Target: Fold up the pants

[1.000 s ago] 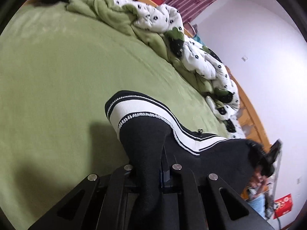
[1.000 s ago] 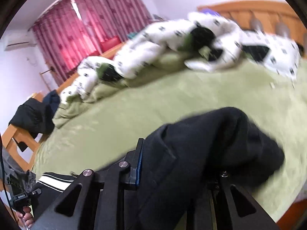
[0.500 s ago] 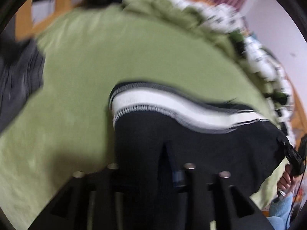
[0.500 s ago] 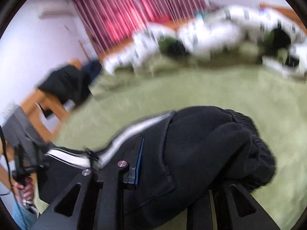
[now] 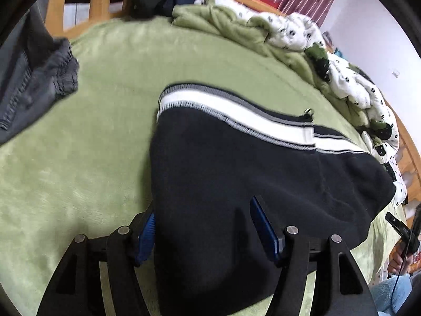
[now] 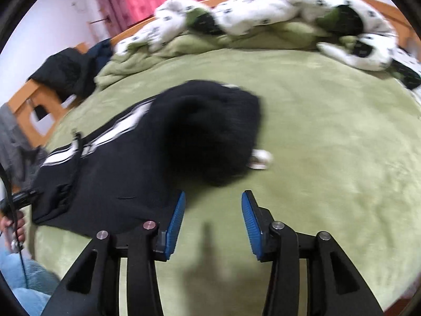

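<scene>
Both claws, clamped on the pants (image 5: pixel 236 173) a second ago, now gape. My left claw (image 5: pixel 202 226) straddles slack cloth; my right claw (image 6: pixel 213 210) stands empty. The bundle rests on the bed (image 6: pixel 329 131), ready for flattening.

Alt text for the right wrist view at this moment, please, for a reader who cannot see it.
The right gripper is open, its blue pads holding nothing above a green bedspread. Black pants with white stripes lie bunched just ahead and to its left. A crumpled white-and-green patterned duvet lies along the far side.
</scene>
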A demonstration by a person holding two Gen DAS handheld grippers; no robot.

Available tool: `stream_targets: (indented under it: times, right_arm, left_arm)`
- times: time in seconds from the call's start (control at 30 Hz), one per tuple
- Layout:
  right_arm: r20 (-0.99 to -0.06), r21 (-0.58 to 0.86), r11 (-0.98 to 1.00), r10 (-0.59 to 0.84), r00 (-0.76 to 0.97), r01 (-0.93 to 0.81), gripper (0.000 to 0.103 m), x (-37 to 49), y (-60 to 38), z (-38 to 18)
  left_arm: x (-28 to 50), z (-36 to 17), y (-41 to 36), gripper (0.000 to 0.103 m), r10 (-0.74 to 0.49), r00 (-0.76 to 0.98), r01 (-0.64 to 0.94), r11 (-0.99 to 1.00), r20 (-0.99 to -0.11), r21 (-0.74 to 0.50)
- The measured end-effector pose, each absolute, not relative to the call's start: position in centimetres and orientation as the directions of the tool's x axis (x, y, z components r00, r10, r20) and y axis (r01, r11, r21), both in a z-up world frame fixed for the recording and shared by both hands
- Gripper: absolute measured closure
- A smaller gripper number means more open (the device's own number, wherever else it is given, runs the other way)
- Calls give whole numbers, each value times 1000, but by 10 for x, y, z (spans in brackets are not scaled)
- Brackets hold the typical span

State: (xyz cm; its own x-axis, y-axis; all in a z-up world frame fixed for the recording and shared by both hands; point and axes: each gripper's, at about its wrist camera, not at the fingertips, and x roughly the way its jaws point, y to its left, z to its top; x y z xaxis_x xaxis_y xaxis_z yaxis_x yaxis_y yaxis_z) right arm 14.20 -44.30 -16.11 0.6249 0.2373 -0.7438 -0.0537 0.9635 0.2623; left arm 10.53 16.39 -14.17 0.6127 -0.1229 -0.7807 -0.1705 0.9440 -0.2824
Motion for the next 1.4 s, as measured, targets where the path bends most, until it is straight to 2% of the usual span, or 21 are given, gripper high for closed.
stream_targets:
  times: [0.13, 0.17, 0.23, 0.37, 0.43, 0.5, 0.6, 0.67, 0.77, 0.9, 0.97, 1.13, 1.27, 1.33, 1.4]
  right_arm:
    - [-729, 336, 942, 277, 626, -26, 55, 160, -456, -174]
    - [-723, 342, 939, 284, 630, -31, 49, 164, -455, -177]
    - [-716, 363, 931, 298, 632, -28, 47, 182, -449, -188]
    - [-720, 411, 912, 333, 609, -13, 36, 219, -437, -208]
    - [-706, 428, 903, 357, 612, -32, 44, 229, -434, -208]
    - [-686, 374, 925, 322, 652, -63, 64, 229, -433, -198]
    - [-653, 208, 973, 216, 726, -102, 74, 225, -439, -168]
    - [-619, 74, 991, 137, 773, -116, 77, 229, -451, -144]
    - [-615, -16, 994, 73, 785, -105, 77, 241, -474, -132]
    - [-694, -163, 978, -22, 720, -127, 63, 251, -475, -163]
    - [-719, -95, 989, 9, 695, -111, 57, 240, -485, -172]
    - [-747, 65, 998, 33, 664, 24, 55, 199, -527, -172]
    - [-731, 307, 950, 194, 654, 62, 54, 171, -543, -165]
    - [-702, 398, 915, 261, 663, 62, 47, 162, -535, -159]
    - [-679, 474, 880, 332, 655, 45, 35, 164, -518, -158]
  left_arm:
    - [107, -133, 166, 36, -142, 628, -198, 922, -765, -333]
    - [108, -132, 166, 36, -142, 630, -209, 916, -763, -342]
    - [107, -132, 166, 36, -145, 636, -230, 902, -758, -365]
    - [107, -131, 161, 36, -155, 661, -247, 879, -734, -408]
    - [108, -129, 155, 35, -153, 673, -233, 885, -724, -403]
    - [109, -128, 151, 35, -139, 678, -229, 893, -722, -387]
    - [112, -128, 150, 35, -133, 673, -239, 892, -727, -384]
    - [113, -129, 151, 35, -138, 674, -237, 890, -726, -389]
    - [116, -131, 154, 34, -137, 675, -241, 888, -725, -392]
    - [116, -132, 156, 34, -140, 676, -243, 884, -724, -398]
    - [114, -131, 157, 34, -144, 675, -236, 887, -723, -397]
    - [109, -129, 156, 34, -162, 680, -214, 889, -715, -405]
    - [109, -132, 153, 31, -176, 692, -210, 879, -700, -428]
    - [108, -131, 153, 31, -189, 701, -202, 873, -688, -445]
    - [106, -129, 155, 31, -204, 706, -196, 863, -679, -465]
